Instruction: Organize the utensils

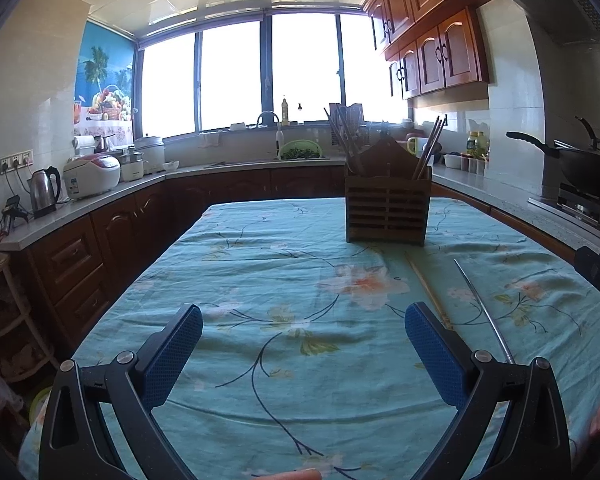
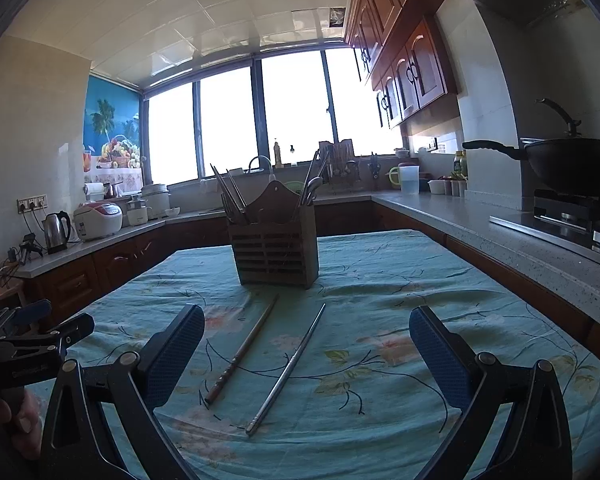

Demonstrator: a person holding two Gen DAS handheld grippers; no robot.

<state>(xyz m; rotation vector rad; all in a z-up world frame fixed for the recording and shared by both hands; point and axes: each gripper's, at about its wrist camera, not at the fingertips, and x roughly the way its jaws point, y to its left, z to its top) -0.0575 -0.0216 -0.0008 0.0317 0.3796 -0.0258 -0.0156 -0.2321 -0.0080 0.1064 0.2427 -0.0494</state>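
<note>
left gripper (image 1: 304,344), right gripper (image 2: 306,348): spread wide, nothing held | steel chopstick (image 2: 287,368), centre frame: judged thin, stiff, slippery | mid-shaft pinch advised

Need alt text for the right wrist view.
Open right tongs hover over a floral tablecloth where a wooden chopstick and a metal chopstick lie side by side, apart. Behind them stands a wooden utensil holder.

A kettle (image 1: 44,192) and rice cooker (image 1: 93,176) sit on the counter; a wok (image 2: 572,166) rests on the stove.
</note>
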